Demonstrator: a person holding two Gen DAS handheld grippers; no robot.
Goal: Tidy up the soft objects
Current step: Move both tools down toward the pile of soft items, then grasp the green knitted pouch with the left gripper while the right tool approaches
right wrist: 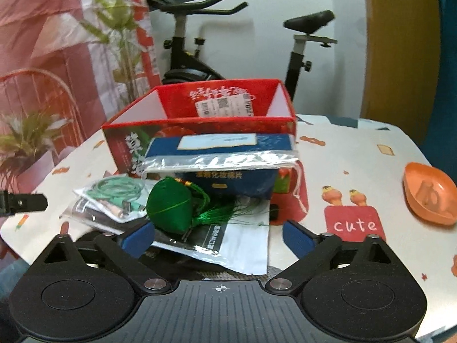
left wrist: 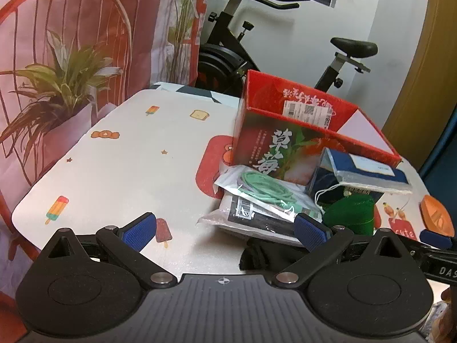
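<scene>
A pile lies on the table in front of an open red box [left wrist: 314,120] [right wrist: 200,108]. It holds a green tasselled pouch [left wrist: 351,214] [right wrist: 168,204], a clear bag with a green cable [left wrist: 265,188] [right wrist: 114,191], a blue packet in a zip bag [left wrist: 365,168] [right wrist: 228,154] and a black-and-white flat packet [left wrist: 257,220] [right wrist: 237,240]. My left gripper [left wrist: 224,230] is open, just left of the pile's near edge. My right gripper [right wrist: 218,237] is open too, low over the flat packet, its pads touching nothing.
The table [left wrist: 128,171] wears a white cartoon-print cloth. An orange dish [right wrist: 428,197] sits at the right. A potted plant [left wrist: 57,85] stands beyond the left edge, and an exercise bike [right wrist: 185,65] behind the box. Something dark [left wrist: 262,254] lies under the pile's near edge.
</scene>
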